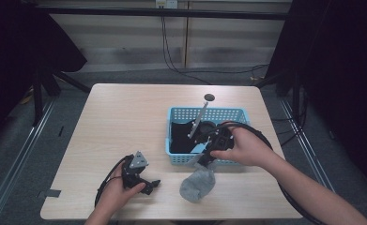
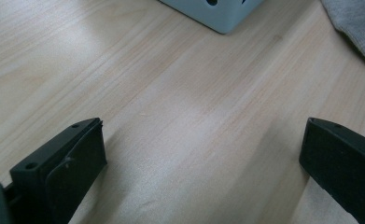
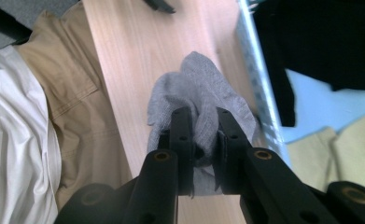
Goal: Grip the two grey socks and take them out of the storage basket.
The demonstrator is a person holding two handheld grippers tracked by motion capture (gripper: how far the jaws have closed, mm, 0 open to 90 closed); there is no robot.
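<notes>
Right gripper (image 1: 204,161) clenching a bunched grey sock (image 1: 198,184), jaws pinching a fold of it, sock hanging just outside the near wall of the blue perforated basket (image 1: 204,114) and sagging onto the wooden table (image 1: 125,112). Looking like the carry into the basket, dark clothing (image 3: 320,42) and a pale yellow piece (image 3: 339,154) already lying inside. Left gripper (image 1: 146,185) resting low on the table, jaws spread wide, grasping nothing. Calling next for a lift clear over the rim before letting go.

Grey sock (image 2: 357,28) cut off at frame edge; basket (image 1: 204,115) contents half hidden
</notes>
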